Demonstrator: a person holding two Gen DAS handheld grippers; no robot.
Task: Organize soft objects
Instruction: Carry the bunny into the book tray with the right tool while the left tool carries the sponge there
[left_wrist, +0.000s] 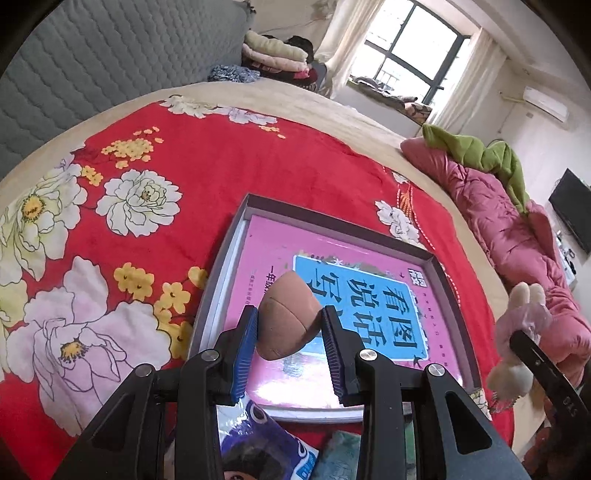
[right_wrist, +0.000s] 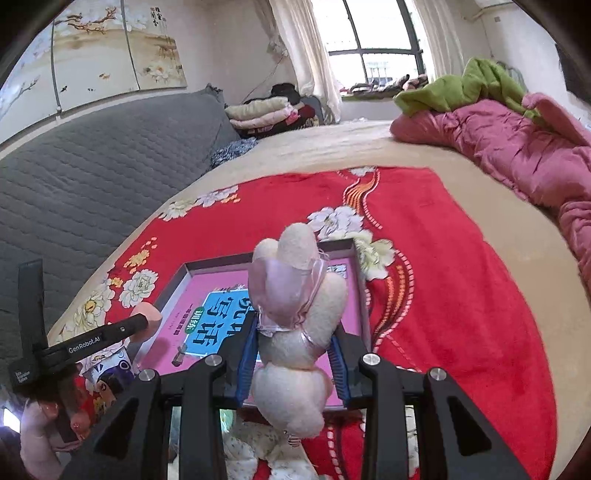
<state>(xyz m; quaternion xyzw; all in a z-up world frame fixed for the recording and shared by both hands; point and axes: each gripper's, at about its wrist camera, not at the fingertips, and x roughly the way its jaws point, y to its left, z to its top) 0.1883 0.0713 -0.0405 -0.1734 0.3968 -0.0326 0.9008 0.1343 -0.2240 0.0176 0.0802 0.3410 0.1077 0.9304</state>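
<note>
Two tongs each grip a soft thing above the box (left_wrist: 439, 266) on the bed's red blanket (left_wrist: 207, 155). Left tongs (left_wrist: 290, 328) pinch a brown sponge (left_wrist: 286, 317) between blue pads, over the pink book (left_wrist: 258, 243) lying in the box. Right tongs (right_wrist: 293, 354) clamp a cream plush (right_wrist: 299, 332) around its middle, over the box's near edge.

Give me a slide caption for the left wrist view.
Left gripper holds a brown sponge above a grey tray on the red floral blanket.
</note>
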